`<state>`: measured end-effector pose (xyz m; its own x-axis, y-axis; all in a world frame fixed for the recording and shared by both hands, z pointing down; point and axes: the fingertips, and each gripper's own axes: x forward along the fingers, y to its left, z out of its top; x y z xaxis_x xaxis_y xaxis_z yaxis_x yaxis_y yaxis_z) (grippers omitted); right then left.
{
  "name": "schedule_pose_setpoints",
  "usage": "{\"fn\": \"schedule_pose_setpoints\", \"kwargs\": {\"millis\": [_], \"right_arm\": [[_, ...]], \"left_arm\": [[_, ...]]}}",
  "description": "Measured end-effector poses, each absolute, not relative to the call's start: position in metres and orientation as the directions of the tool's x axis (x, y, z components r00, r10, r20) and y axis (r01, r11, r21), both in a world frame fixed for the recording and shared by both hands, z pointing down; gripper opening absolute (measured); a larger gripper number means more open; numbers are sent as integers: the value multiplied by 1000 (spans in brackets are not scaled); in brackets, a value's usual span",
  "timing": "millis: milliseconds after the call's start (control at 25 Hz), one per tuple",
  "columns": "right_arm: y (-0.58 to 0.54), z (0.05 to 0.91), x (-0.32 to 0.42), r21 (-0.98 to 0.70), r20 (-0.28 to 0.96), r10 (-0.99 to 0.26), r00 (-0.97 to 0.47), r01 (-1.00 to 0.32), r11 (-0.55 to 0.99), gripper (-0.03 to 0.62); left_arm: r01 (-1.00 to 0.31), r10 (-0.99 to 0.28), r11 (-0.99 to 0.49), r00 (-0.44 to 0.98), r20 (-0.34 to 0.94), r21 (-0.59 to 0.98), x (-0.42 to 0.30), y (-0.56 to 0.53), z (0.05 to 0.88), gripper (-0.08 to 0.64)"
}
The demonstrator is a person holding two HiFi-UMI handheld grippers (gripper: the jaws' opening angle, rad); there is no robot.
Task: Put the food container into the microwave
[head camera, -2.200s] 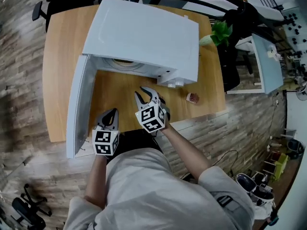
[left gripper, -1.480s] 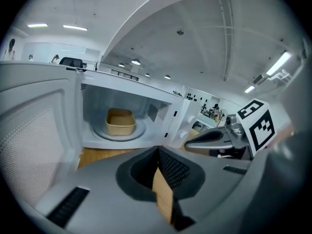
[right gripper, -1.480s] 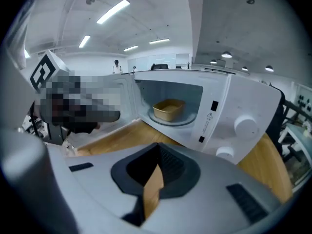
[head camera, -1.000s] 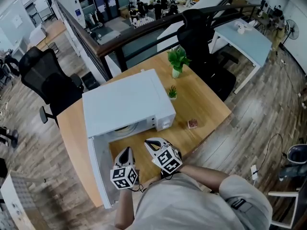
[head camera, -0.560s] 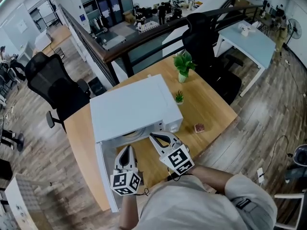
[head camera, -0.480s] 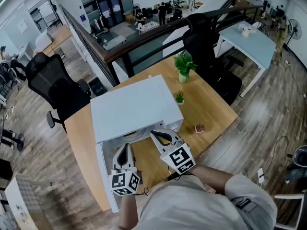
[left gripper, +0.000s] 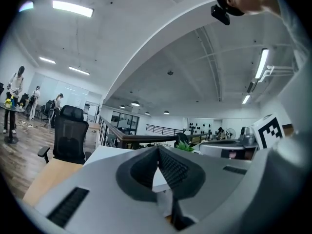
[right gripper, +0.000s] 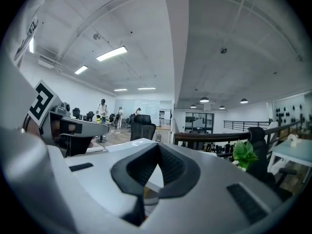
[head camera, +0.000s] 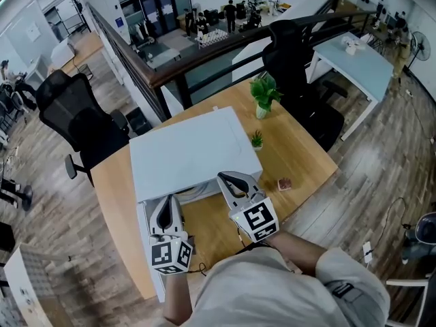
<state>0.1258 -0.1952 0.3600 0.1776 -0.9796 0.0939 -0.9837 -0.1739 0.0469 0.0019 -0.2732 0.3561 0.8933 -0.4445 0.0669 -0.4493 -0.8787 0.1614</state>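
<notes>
The white microwave stands on the wooden table, its door swung open to the left. A pale round shape shows in the opening; I cannot tell whether it is the food container or the turntable. My left gripper hovers by the door's inner edge, jaws shut and empty. In front of the opening, near the control side, my right gripper is held up, also shut on nothing. Both gripper views look out over the microwave's top.
A small reddish-brown object lies on the table right of the microwave. A tiny potted plant and a larger one stand behind it. Black office chairs flank the table; a railing runs beyond.
The head view lifted from looking straight down to take in the room. Since half a second ago my left gripper has shifted left toward the door, and my right gripper has barely moved.
</notes>
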Motion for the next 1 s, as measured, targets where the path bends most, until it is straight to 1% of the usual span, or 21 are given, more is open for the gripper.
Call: {"fn": "schedule_pose_setpoints", "kwargs": {"millis": [200, 1000], "right_arm": [[-198, 357, 130, 57, 88, -978, 190, -981, -185, 5], [-191, 361, 134, 61, 95, -976, 197, -980, -192, 5]], "left_arm": [[-466, -461, -872, 885, 72, 151, -1, -279, 358, 12], [-460, -451, -875, 888, 93, 150, 6, -269, 367, 12]]}}
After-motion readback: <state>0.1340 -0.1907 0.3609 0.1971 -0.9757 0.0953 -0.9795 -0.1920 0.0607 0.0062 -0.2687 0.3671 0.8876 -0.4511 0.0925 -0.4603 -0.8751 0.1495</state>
